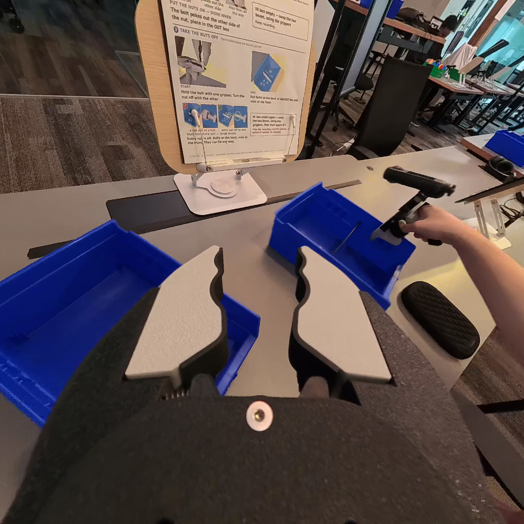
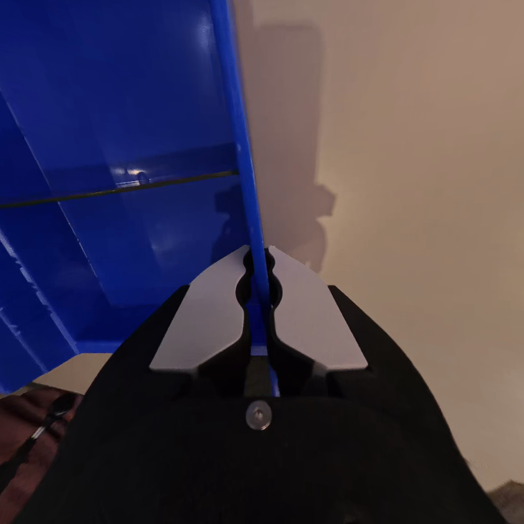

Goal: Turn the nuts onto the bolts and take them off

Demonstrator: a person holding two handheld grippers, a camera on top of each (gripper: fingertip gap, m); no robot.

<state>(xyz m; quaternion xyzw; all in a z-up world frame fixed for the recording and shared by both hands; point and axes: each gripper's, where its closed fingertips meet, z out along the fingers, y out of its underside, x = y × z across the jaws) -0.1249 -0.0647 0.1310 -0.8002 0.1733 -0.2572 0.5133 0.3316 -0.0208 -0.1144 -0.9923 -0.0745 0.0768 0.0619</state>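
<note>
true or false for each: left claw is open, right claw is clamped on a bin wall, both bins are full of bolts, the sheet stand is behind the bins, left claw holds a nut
1. The left claw is open. True.
2. The right claw is clamped on the right blue bin wall. True.
3. Both bins are full of bolts. False: no bolts show in the left blue bin or the right one.
4. The instruction sheet stand sits behind the bins on the table. True.
5. The left claw holds a nut. False: nothing is between its fingers.

Printed white instruction sheet on rounded wooden stand board, far centre — black headings, numbered step, captions under small photos; wording not copied.
</note>
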